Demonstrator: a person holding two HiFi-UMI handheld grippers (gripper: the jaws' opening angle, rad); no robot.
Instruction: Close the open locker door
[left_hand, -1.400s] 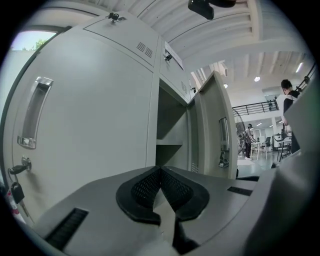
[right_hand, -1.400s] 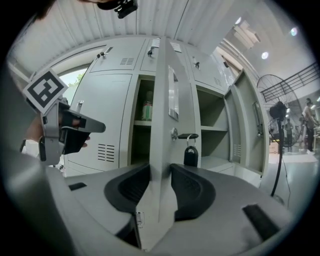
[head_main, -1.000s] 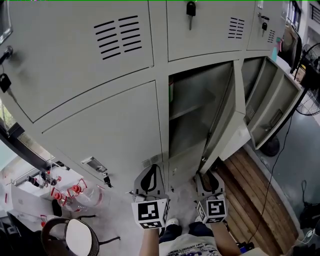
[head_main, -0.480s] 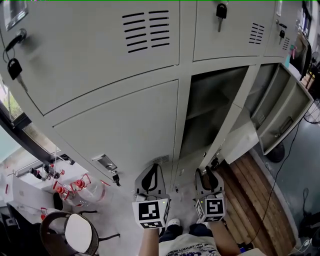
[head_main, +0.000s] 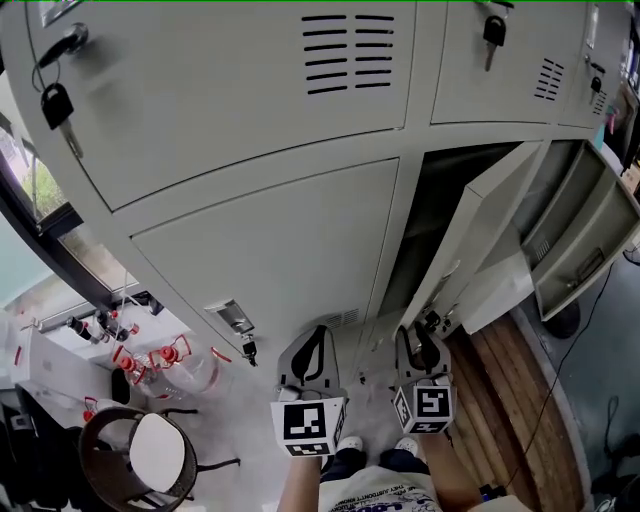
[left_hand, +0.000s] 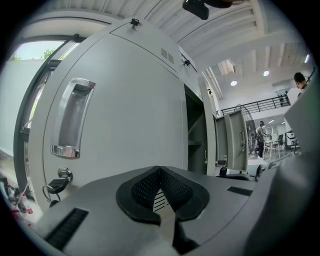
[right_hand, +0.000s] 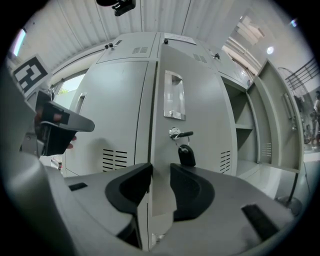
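The open locker door (head_main: 478, 235) is the lower one right of centre in the head view, standing partly ajar from its frame. My right gripper (head_main: 422, 335) is at its low free edge. In the right gripper view the door's edge (right_hand: 161, 150) fills the gap between the jaws, whose pads touch both sides. The jaws have just been closing on it. The door's handle (right_hand: 174, 102) and hanging key (right_hand: 186, 154) sit just beyond. My left gripper (head_main: 308, 338) is shut and empty in front of the closed neighbouring door (left_hand: 125, 125).
A second open locker door (head_main: 588, 240) stands further right, above a wooden pallet (head_main: 505, 400). On the left floor are bottles with red caps (head_main: 165, 362) and a round stool (head_main: 150, 462). A window frame (head_main: 35, 215) borders the lockers on the left.
The open door has swung nearer to its frame, so the dark gap is narrower. Both grippers have shifted sideways along the lockers, the right one staying at the door's edge.
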